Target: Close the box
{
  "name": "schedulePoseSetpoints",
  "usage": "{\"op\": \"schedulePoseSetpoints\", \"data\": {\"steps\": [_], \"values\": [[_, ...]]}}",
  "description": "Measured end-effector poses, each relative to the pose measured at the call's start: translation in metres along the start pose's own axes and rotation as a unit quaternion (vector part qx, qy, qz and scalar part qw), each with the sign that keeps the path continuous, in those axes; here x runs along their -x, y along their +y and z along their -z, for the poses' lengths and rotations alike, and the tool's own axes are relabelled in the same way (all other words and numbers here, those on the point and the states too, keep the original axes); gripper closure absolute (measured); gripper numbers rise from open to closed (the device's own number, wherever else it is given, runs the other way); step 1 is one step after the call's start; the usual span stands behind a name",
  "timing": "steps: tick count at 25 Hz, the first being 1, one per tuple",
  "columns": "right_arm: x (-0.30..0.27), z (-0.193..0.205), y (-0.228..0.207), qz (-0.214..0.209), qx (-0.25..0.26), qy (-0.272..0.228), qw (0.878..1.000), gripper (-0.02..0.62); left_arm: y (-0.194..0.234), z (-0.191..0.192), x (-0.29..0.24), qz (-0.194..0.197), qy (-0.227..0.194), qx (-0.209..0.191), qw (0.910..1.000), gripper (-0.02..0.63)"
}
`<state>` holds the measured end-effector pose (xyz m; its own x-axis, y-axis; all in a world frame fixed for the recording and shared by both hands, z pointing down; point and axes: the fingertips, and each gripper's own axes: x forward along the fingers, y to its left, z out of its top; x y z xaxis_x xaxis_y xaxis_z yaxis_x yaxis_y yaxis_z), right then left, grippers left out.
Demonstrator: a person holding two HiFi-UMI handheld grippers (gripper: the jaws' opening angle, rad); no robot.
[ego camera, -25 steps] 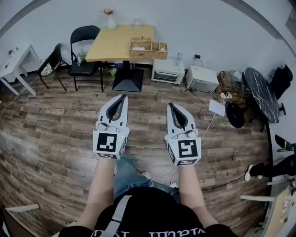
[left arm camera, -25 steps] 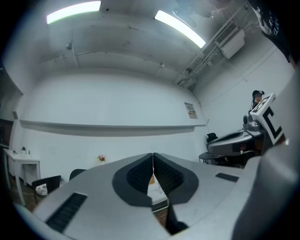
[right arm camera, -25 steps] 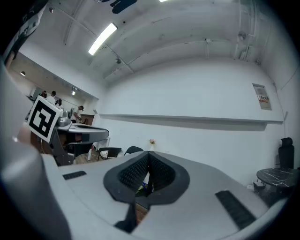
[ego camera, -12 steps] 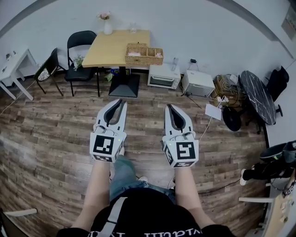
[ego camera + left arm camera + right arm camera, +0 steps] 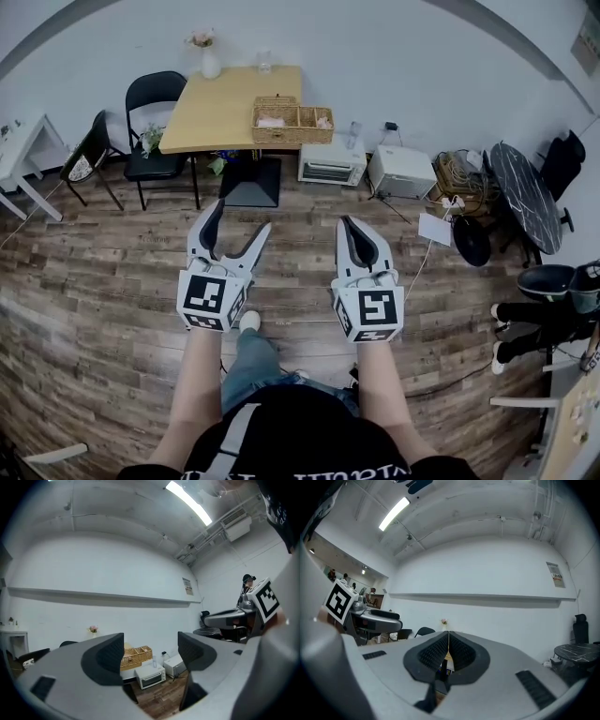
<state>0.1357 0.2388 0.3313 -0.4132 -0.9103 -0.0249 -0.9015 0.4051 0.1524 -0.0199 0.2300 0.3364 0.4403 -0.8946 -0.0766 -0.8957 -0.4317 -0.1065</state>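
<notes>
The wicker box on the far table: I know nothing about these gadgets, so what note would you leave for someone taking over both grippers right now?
Left gripper: jaws opening, nothing between them.
Right gripper: jaws shut, empty.
Wicker box: on the wooden table at the far side of the room, well beyond both grippers.
Done: nothing yet; neither gripper touches the box.
Left: walk to the table, then close the box. Whether its lid stands up cannot be told from this far.
</notes>
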Motion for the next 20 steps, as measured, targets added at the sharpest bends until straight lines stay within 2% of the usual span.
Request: {"op": "schedulePoseSetpoints", "data": {"steps": [8,14,20], "values": [[-0.112,-0.007,0.006,0.012,0.017,0.005,1.0,0.58,0.095,0.004,-0.067,0.003,-0.012,0.004,0.9999,0.262],[-0.193,0.004,0.015,0.024,0.024,0.026,0.999,0.58,0.165,0.024,-0.117,0.012,-0.01,0.013,0.9998,0.264],[-0.25,0.003,0.024,0.039,0.025,0.029,0.998,0.58,0.222,0.031,-0.147,0.014,-0.014,0.017,0.9997,0.264]]}}
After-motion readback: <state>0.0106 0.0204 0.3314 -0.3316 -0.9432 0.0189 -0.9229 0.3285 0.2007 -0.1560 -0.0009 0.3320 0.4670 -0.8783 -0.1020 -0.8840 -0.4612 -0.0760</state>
